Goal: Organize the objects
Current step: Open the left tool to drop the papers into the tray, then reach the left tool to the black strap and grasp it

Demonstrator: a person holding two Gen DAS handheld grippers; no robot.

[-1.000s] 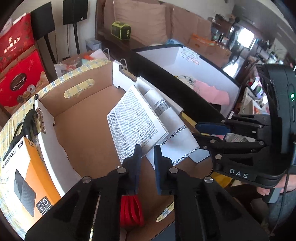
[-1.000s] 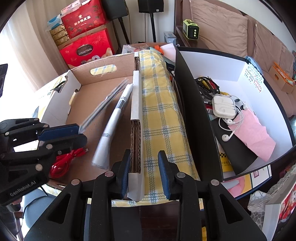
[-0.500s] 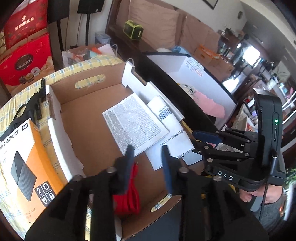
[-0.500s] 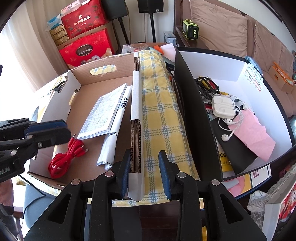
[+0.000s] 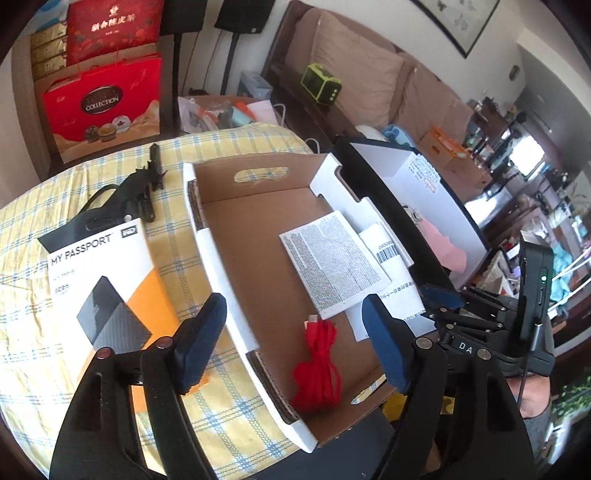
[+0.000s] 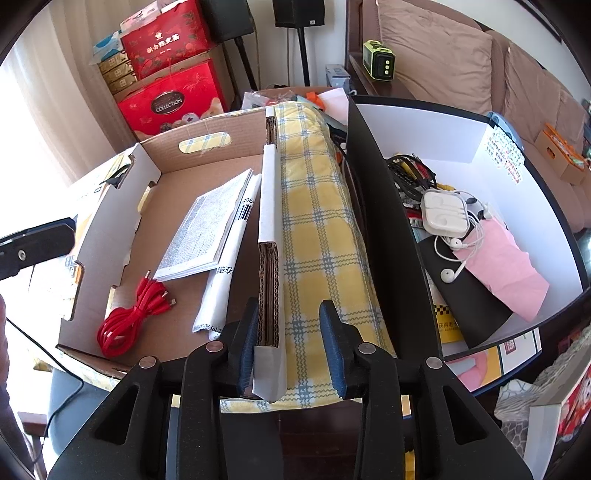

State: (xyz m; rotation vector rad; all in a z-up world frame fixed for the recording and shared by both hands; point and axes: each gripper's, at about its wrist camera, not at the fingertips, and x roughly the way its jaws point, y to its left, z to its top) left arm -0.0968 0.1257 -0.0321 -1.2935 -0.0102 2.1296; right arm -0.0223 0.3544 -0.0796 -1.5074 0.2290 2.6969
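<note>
Left wrist view: left tongs (image 5: pixel 291 332) just opened wide, empty, above red cable (image 5: pixel 317 365) in cardboard box (image 5: pixel 221 266), lower centre. Right tongs (image 6: pixel 288 343) narrow, straddling box wall (image 6: pixel 269 280).

Red gift boxes (image 5: pixel 103 99) stand stacked by the far wall, one lettered "COLLECTION". Two black speakers (image 5: pixel 240 14) on stands rise beside them. A brown sofa (image 6: pixel 443 62) with tan cushions (image 5: pixel 354 70) runs along the wall, and a green-framed gadget (image 5: pixel 320 85) sits on the ledge at its end. An orange carton (image 5: pixel 448 155) rests farther along the sofa. A framed picture (image 5: pixel 456 22) hangs above.
</note>
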